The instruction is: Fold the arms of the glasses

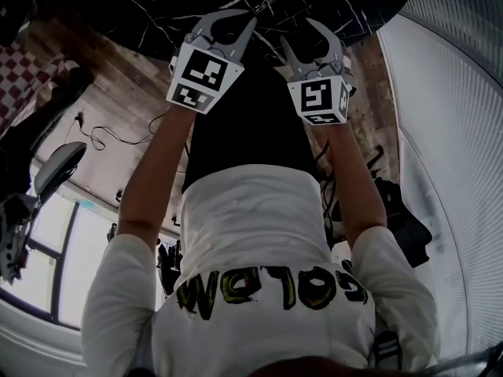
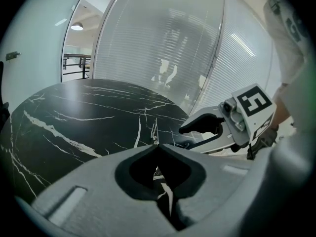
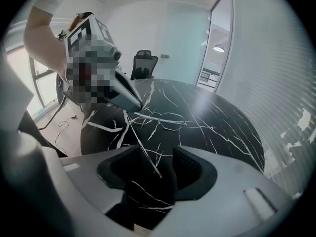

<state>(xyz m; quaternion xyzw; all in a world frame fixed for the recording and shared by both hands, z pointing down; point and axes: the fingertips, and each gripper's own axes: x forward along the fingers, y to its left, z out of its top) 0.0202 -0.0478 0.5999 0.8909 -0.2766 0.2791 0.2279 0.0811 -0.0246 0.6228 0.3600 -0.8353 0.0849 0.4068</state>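
Thin wire-framed glasses (image 3: 163, 118) lie on the black marble table (image 3: 222, 132). My left gripper (image 3: 136, 102) is shut on the glasses at their left corner; in the left gripper view its tips (image 2: 158, 146) meet around a thin bit of the frame. One glasses arm (image 3: 143, 152) runs from that corner down between the jaws of my right gripper (image 3: 150, 154). Those jaws stand wide open and do not touch the arm. In the head view both grippers hover over the table's edge, the left gripper (image 1: 236, 23) beside the right gripper (image 1: 302, 38).
The round table (image 1: 157, 6) fills the space ahead. A curved glass wall with blinds (image 2: 173, 58) stands behind it. An office chair (image 3: 143, 63) sits at the far side. Cables (image 1: 102, 140) trail on the wooden floor.
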